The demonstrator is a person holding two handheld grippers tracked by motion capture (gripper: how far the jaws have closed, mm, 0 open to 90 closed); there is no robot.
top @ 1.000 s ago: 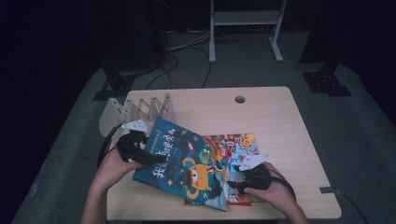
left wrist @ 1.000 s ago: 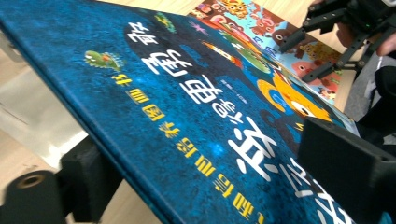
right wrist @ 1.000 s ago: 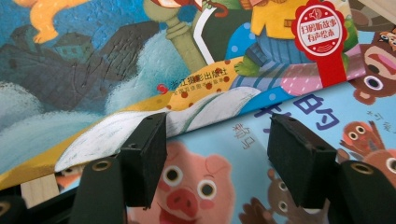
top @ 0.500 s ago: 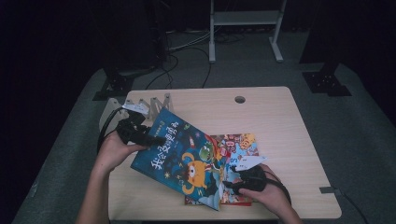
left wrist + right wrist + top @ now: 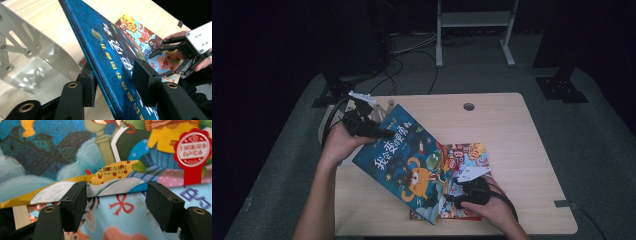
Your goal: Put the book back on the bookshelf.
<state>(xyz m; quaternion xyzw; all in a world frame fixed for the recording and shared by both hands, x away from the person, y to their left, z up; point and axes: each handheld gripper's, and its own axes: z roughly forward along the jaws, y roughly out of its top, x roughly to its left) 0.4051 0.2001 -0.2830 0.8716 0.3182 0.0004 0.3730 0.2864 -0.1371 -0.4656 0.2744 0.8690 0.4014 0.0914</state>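
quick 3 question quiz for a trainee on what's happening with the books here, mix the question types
1. True or false: the blue book lies flat on the table.
2. Which tool has its pads on both faces of the blue book? A) left tool B) right tool
3. Fill in: under the blue book lies a second, ______ book.

Key:
1. False. Its upper edge is lifted and it slopes down toward the right tool.
2. A. The left tool's jaws have just been closing on the book's edge; the right tool's jaws have just been opening, their pads apart at the book's low edge.
3. Colourful picture.
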